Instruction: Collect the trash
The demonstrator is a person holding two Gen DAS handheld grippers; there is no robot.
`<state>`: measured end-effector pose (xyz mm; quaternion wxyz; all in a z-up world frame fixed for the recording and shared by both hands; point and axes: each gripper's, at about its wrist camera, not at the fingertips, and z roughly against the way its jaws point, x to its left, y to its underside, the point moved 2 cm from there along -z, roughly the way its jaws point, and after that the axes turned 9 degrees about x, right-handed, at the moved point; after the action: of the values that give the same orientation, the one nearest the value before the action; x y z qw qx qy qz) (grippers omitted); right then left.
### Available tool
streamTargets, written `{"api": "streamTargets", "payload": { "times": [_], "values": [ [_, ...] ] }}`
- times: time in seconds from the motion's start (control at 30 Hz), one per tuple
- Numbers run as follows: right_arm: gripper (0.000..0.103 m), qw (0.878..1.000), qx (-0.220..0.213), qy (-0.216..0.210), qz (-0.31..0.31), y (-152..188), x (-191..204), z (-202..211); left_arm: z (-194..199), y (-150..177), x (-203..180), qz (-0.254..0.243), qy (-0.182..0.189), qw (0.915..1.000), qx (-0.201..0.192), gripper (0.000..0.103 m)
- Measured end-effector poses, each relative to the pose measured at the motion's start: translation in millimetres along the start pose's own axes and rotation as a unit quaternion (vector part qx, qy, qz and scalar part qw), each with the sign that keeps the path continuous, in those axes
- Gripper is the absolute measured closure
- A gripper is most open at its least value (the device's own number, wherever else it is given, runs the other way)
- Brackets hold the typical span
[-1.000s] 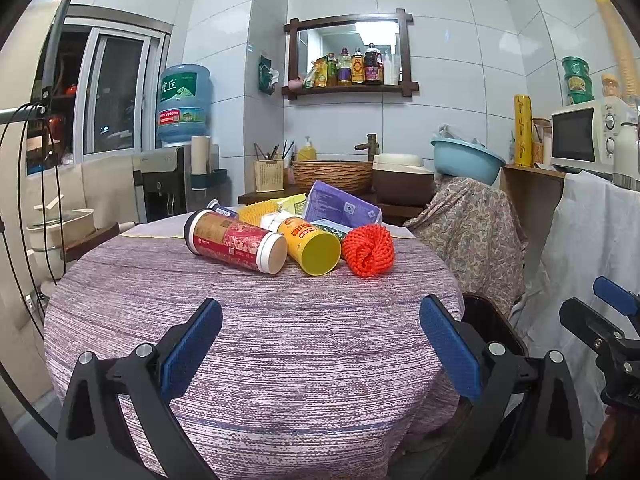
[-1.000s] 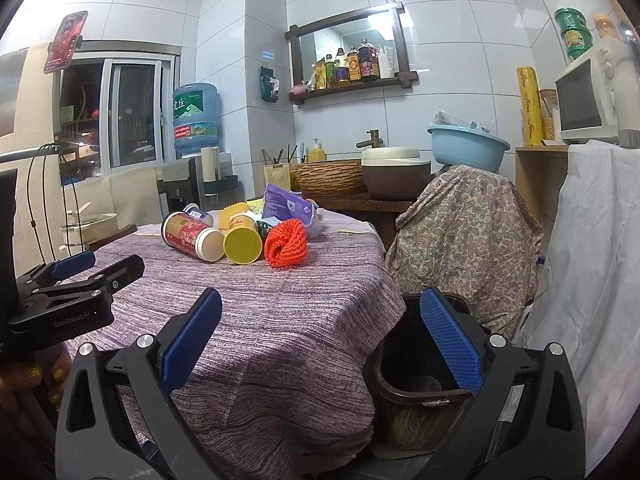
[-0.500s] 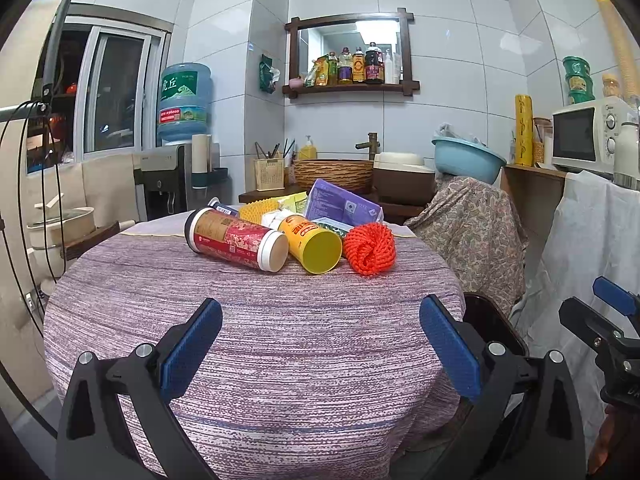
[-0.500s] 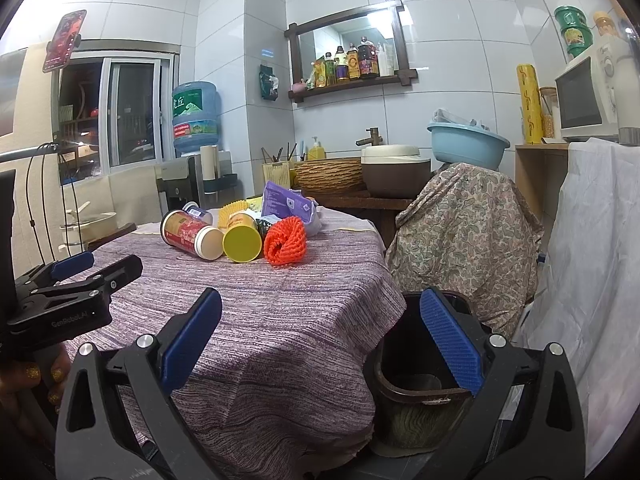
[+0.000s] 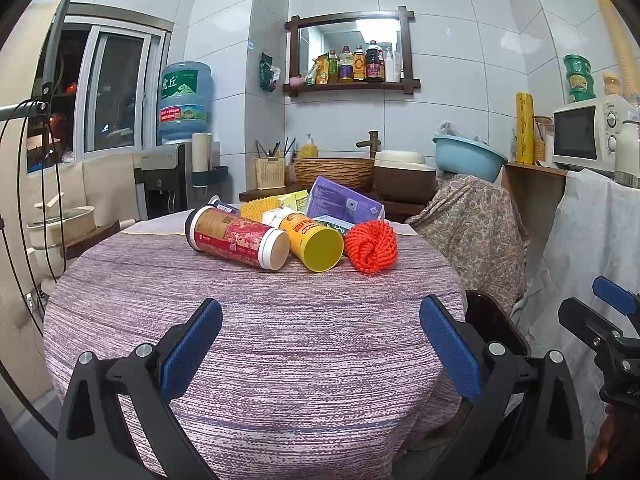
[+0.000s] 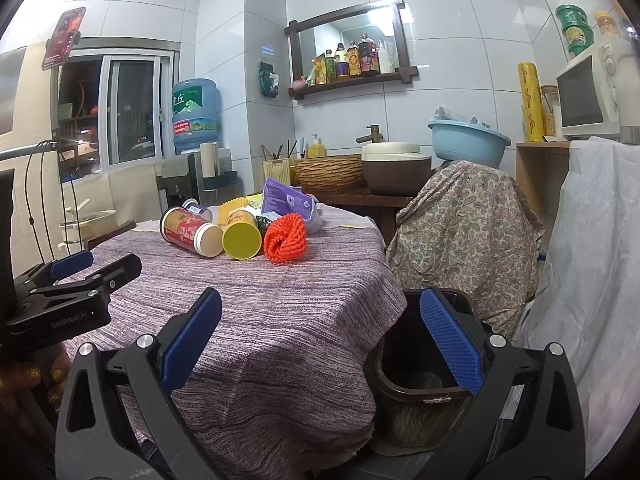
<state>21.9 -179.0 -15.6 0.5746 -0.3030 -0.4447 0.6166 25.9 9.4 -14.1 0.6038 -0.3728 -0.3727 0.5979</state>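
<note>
A pile of trash lies at the far side of the round table: a red canister on its side, a yellow can, an orange foam net and a purple packet. The same pile shows in the right wrist view, with the canister, the can and the net. My left gripper is open and empty over the near table edge. My right gripper is open and empty, above the table's right edge and a dark trash bin on the floor.
A chair draped in paisley cloth stands right of the table. A white cloth hangs at the far right. A counter with a wicker basket and a blue basin lies behind. The bin's rim shows right of the table.
Both grippers have barely shifted; the view has drifted very slightly. The trash pile has not moved.
</note>
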Motion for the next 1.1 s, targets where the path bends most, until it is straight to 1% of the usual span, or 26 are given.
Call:
{"api": "streamTargets", "payload": {
  "times": [0.1, 0.2, 0.3, 0.37, 0.47, 0.57, 0.67, 0.87, 0.9, 0.97, 1.0, 1.1],
  "values": [
    [0.005, 1.000, 0.007, 0.002, 0.001, 0, -1, -4, -4, 1, 3, 0.002, 0.000, 1.0000, 0.006, 0.005],
    [0.005, 1.000, 0.020, 0.000, 0.002, 0, -4, -11, -12, 4, 5, 0.000, 0.008, 0.9997, 0.023, 0.005],
    [0.005, 0.999, 0.046, -0.012, 0.002, 2, -6, -24, -19, 6, 8, 0.004, 0.021, 0.9990, 0.040, 0.005],
    [0.005, 0.998, 0.061, -0.021, 0.011, 2, -4, -32, -23, 6, 10, 0.003, 0.022, 0.9985, 0.050, 0.005],
    [0.005, 0.996, 0.081, -0.037, 0.031, 2, 4, -45, -32, 6, 14, 0.001, 0.017, 0.9976, 0.066, 0.005],
    [0.005, 0.992, 0.098, -0.067, 0.042, -3, 11, -61, -43, 5, 21, -0.001, 0.009, 0.9963, 0.086, 0.005],
    [0.005, 0.988, 0.112, -0.088, 0.054, -13, 19, -79, -55, 0, 40, 0.002, -0.013, 0.9947, 0.102, 0.005],
    [0.005, 0.972, 0.153, -0.158, 0.080, -46, 48, -122, -81, -22, 96, 0.041, -0.043, 0.9900, 0.128, 0.005],
    [0.005, 0.967, 0.161, -0.174, 0.089, -54, 59, -133, -84, -24, 103, 0.042, -0.047, 0.9896, 0.129, 0.005],
    [0.005, 0.961, 0.168, -0.193, 0.102, -64, 77, -147, -93, -31, 120, 0.043, -0.058, 0.9877, 0.139, 0.005],
    [0.005, 0.955, 0.177, -0.206, 0.115, -72, 91, -159, -98, -33, 127, 0.043, -0.060, 0.9864, 0.146, 0.005],
    [0.005, 0.943, 0.188, -0.225, 0.157, -90, 130, -184, -112, -40, 151, 0.058, -0.058, 0.9825, 0.168, 0.005]
  ]
}}
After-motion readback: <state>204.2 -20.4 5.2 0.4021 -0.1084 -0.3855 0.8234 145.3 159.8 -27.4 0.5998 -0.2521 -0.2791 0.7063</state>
